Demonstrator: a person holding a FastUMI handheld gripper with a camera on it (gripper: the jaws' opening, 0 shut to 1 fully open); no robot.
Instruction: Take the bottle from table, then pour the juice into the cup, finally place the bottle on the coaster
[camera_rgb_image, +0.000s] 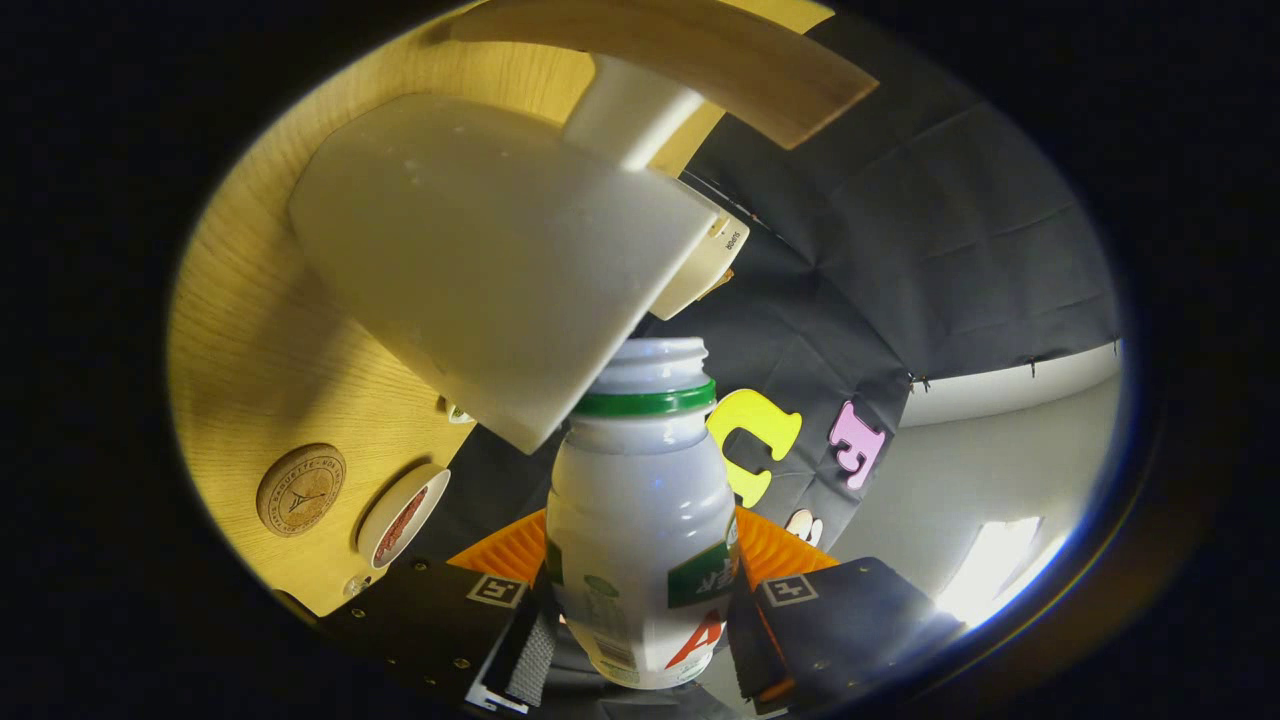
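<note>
The gripper (640, 640) pinches the bottle (640, 530) between both fingers, tipping its open mouth toward the cup (490, 250), apparently to pour; the coaster (301, 489) waits on the desk (250, 330).

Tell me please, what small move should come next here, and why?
Probably tip the bottle a little further toward the cup. The tool is shut on the bottle, both fingers pressing its sides; its cap is off and the view is already rolled. But the open mouth is not yet over the cup, which stands on the table beside the coaster, so some shift toward it may come first.
</note>
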